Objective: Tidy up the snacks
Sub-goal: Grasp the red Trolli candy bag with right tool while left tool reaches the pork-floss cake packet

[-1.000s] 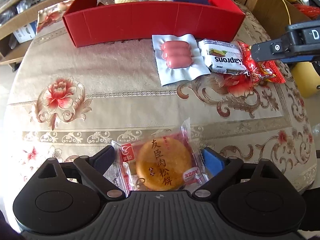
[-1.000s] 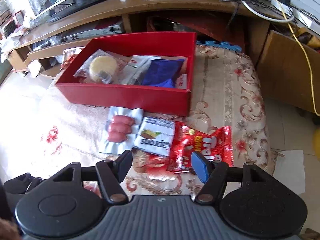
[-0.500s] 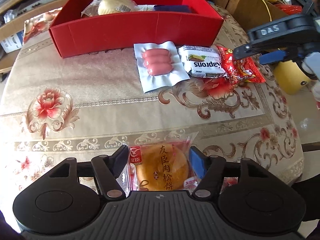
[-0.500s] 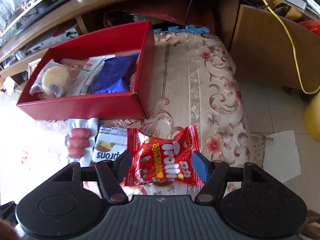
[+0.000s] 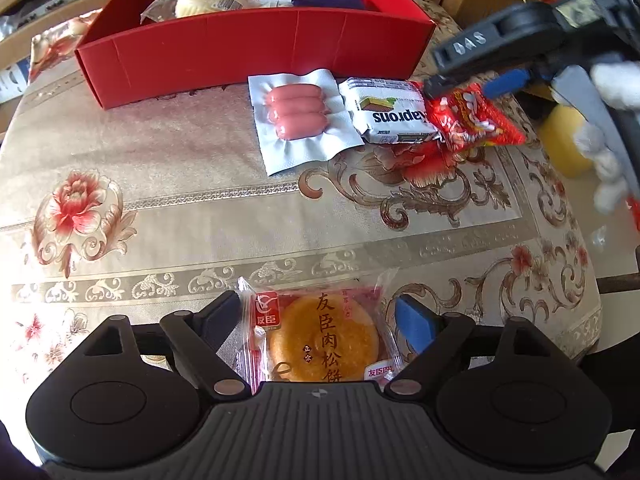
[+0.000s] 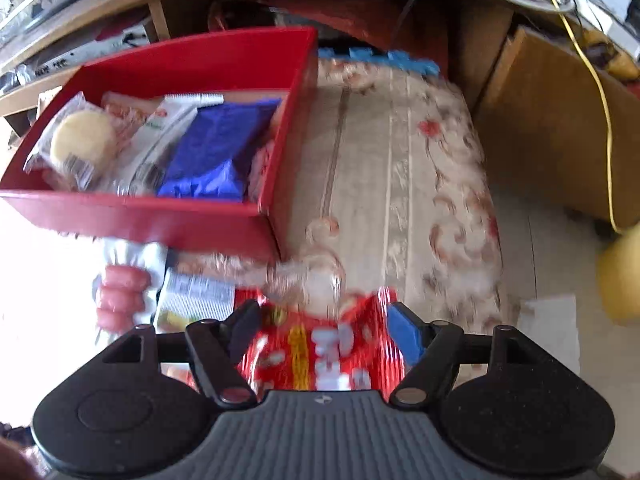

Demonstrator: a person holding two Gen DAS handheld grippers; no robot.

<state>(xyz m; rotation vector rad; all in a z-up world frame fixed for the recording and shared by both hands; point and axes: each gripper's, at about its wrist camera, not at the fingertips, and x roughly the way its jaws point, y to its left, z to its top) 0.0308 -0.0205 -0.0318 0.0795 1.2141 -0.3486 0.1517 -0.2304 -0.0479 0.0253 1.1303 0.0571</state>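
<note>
A red box (image 5: 256,46) at the table's far side holds a wrapped yellow cake (image 6: 80,144) and a blue packet (image 6: 218,152). In front of it lie a sausage pack (image 5: 298,114), a white wafer pack (image 5: 390,114) and a red candy bag (image 5: 476,120). My left gripper (image 5: 320,320) is open around a round pastry in clear wrap (image 5: 324,340) near the table's front edge. My right gripper (image 6: 322,324) is open with the red candy bag (image 6: 320,352) between its fingers; it also shows in the left wrist view (image 5: 472,84).
The table wears a beige floral cloth (image 5: 160,208). A wooden cabinet (image 6: 556,120) and a yellow cable (image 6: 600,92) stand to the right of the table. A yellow object (image 6: 620,276) and white paper (image 6: 552,328) lie on the floor.
My right gripper has come down over the red candy bag, which now sits deeper between its fingers. My left gripper has closed in around the pastry.
</note>
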